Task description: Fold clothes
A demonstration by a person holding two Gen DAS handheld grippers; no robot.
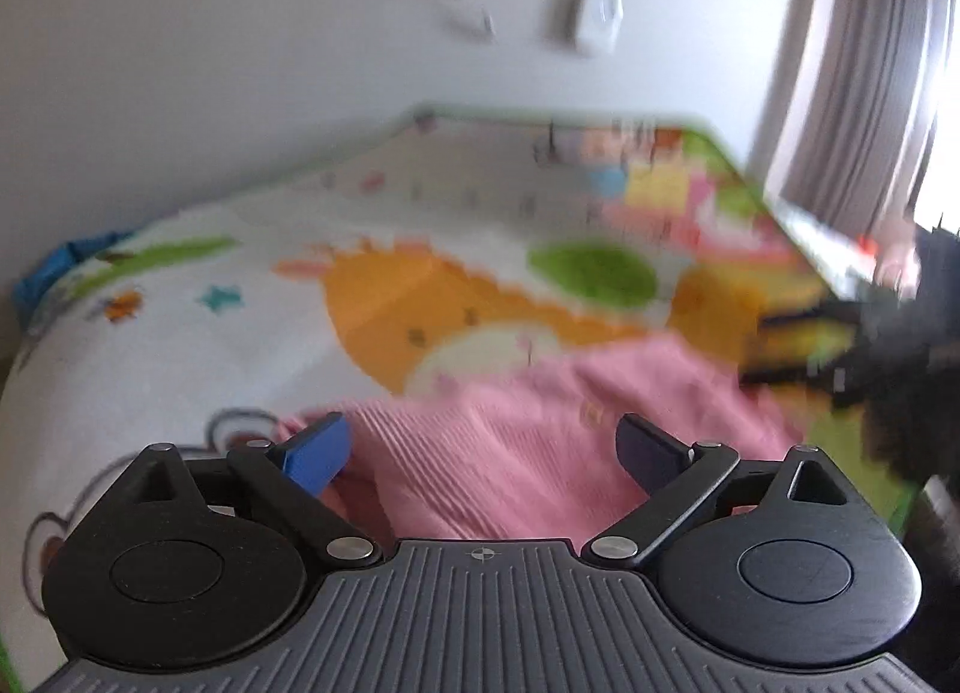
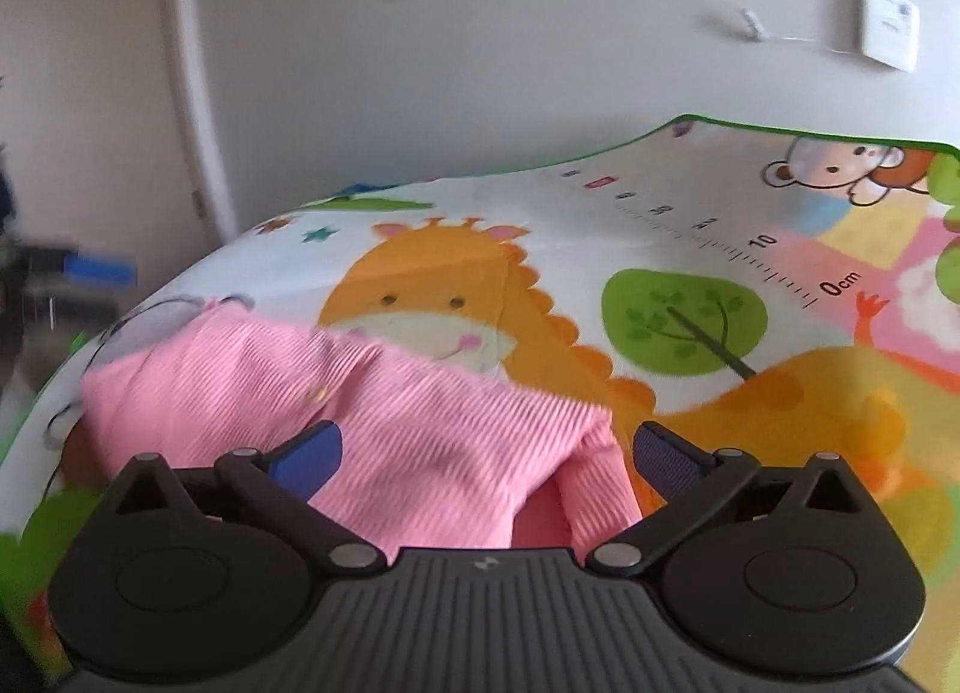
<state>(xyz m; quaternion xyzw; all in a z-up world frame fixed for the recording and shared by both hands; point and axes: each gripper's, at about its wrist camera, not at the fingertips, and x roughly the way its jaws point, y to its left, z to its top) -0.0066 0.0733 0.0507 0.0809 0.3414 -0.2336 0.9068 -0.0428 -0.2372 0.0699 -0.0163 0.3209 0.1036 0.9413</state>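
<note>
A pink ribbed garment (image 1: 528, 423) lies on a colourful cartoon play mat (image 1: 180, 285). My left gripper (image 1: 483, 447) is open, its blue fingers spread just above the garment's near part. In the right wrist view the same pink garment (image 2: 372, 393) lies crumpled with a folded edge (image 2: 594, 477) near the camera. My right gripper (image 2: 489, 453) is open above that edge, holding nothing. The left wrist view is blurred. A dark blurred shape (image 1: 888, 345), the other gripper, shows at its right edge.
The mat (image 2: 690, 249) with giraffe, tree and ruler print covers a raised surface against a white wall. A blue item (image 1: 54, 267) lies at the mat's far left edge. Grey curtains (image 1: 858, 69) hang at the right. Wall plates (image 2: 888, 27) sit above.
</note>
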